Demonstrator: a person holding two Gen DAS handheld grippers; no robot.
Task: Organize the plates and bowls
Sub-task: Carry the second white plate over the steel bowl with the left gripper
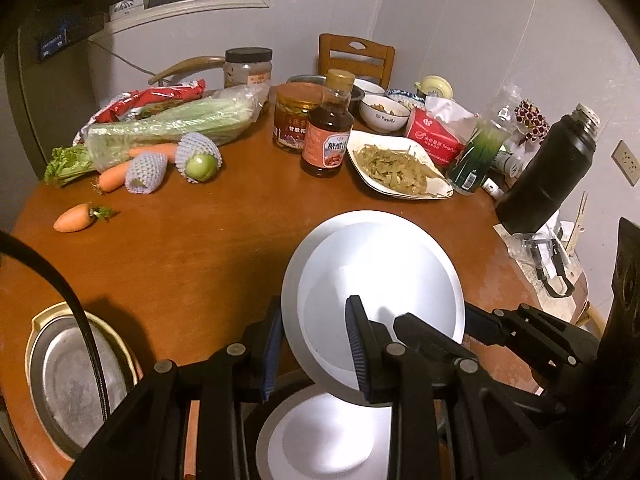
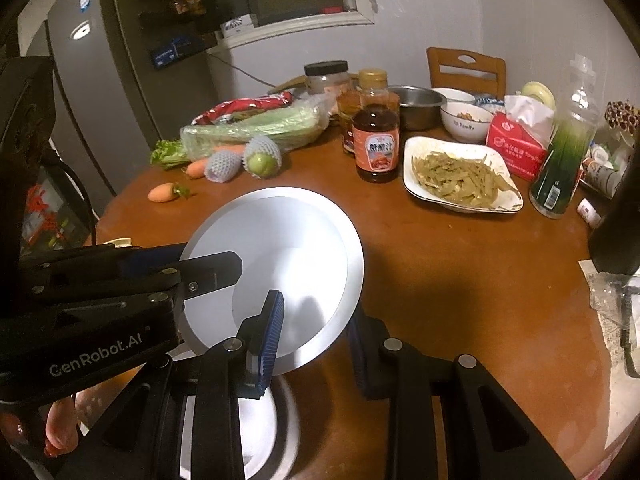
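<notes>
Step in hand: carrying one white plate (image 1: 376, 280) w/ both grippers, lifted clear of the round wooden table (image 1: 200, 240) and tilted. Left gripper (image 1: 316, 344) is clamped on its near-left rim, jaws nearly closed, one pad over the plate and one under. Right gripper (image 2: 316, 336) grips the opposite rim the same way, narrow gap, pads pinching the edge. A second white plate (image 1: 324, 436) sits below, at the table's near edge; probably the stack target, tho the view there is blurred. Next move, I'd judge: level the plate, centre it over the lower one, lower both hands together, then release evenly so it doesn't slide.

Table is cluttered: sauce bottle (image 1: 328, 128), dish of cooked greens (image 1: 396, 168), black flask (image 1: 548, 168), carrots, celery. Dim kitchen, fridge (image 2: 100, 80) on one side, wooden chair (image 1: 356, 60) behind.
</notes>
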